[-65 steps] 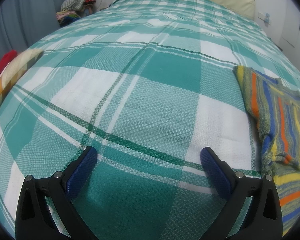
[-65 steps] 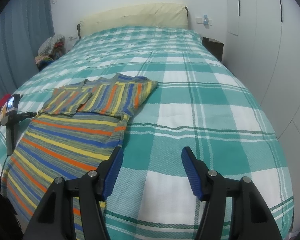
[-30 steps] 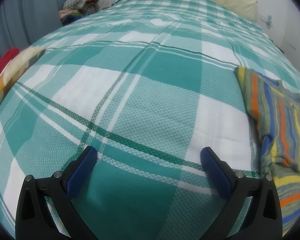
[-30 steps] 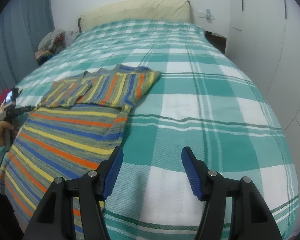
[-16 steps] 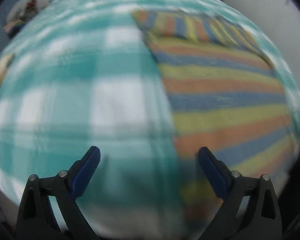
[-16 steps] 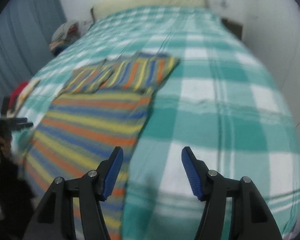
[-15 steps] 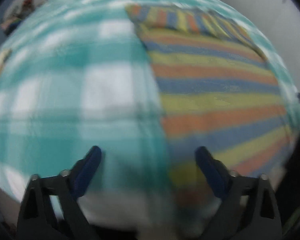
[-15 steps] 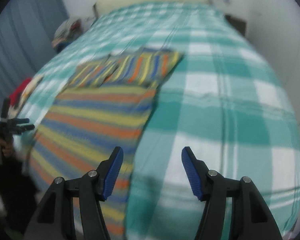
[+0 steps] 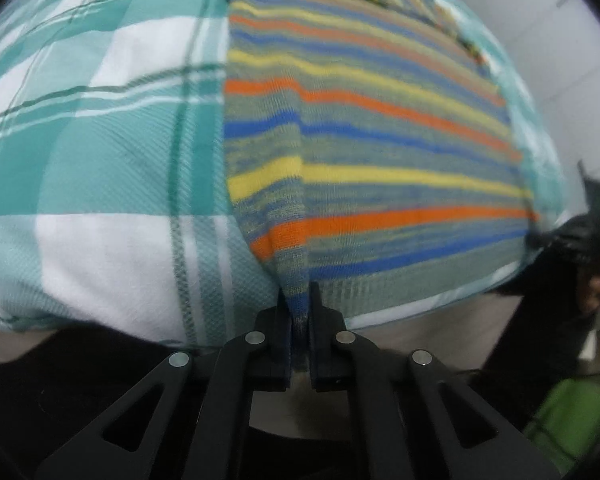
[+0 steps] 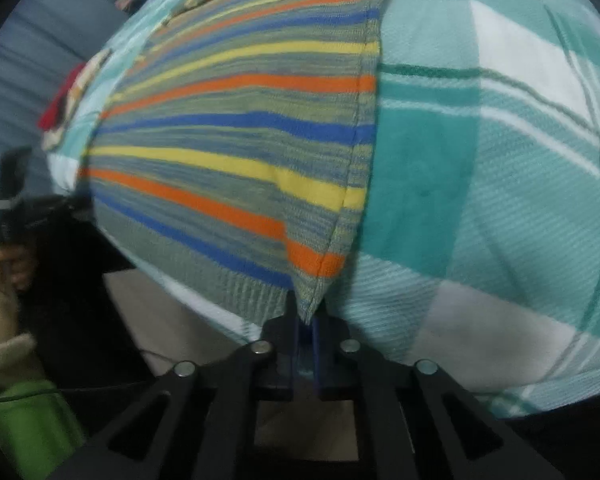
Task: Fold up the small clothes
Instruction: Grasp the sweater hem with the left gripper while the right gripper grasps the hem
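left gripper [image 9: 299, 312] and right gripper [image 10: 305, 320] just clamped onto striped sweater [image 9: 380, 152] hem corners, 6 o'clock bed [image 9: 100, 160] edge.

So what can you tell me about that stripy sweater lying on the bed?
The striped sweater looks knitted, with grey-green fabric crossed by orange, yellow and blue bands and a ribbed hem at the near edge. It lies spread on the teal and white checked bedspread, its top part folded down at the far end. The left gripper and right gripper have just closed, each pinching a bottom corner, so the cloth puckers up there into a small peak.
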Demonstrator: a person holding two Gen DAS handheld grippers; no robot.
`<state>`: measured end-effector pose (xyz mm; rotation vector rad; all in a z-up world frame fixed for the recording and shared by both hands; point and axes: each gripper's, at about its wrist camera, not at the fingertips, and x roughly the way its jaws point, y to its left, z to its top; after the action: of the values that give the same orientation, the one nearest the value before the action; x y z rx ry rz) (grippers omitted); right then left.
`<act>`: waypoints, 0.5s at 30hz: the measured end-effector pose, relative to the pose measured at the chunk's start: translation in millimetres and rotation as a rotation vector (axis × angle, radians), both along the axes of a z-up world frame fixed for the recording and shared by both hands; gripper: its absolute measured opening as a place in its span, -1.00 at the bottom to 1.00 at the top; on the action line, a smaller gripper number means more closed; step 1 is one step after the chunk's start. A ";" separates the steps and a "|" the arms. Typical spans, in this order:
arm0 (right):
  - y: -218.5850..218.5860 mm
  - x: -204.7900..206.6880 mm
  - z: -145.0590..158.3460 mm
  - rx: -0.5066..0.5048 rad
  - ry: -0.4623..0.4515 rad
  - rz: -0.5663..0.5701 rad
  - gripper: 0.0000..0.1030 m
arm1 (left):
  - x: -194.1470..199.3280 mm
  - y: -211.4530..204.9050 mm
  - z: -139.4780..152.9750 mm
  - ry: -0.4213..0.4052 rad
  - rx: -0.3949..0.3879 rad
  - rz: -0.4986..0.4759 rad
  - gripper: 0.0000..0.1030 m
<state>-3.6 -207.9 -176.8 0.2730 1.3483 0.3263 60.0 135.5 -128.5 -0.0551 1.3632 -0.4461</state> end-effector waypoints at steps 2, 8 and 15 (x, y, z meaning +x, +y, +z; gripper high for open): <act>-7.8 -1.9 11.6 0.029 -0.029 -0.018 -0.91 | 14.0 11.2 16.6 0.001 -0.111 0.048 -0.93; -46.4 38.8 62.7 0.204 -0.171 -0.162 -0.91 | 93.3 9.0 59.1 -0.118 -0.257 0.117 -0.93; -99.3 175.6 81.5 0.330 -0.248 -0.327 -0.91 | 232.3 -12.8 70.1 -0.229 -0.263 0.177 -0.93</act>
<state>172.0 -307.3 -95.2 0.6970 0.9826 0.2951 292.4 122.7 -58.4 -0.3292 1.0591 -0.4656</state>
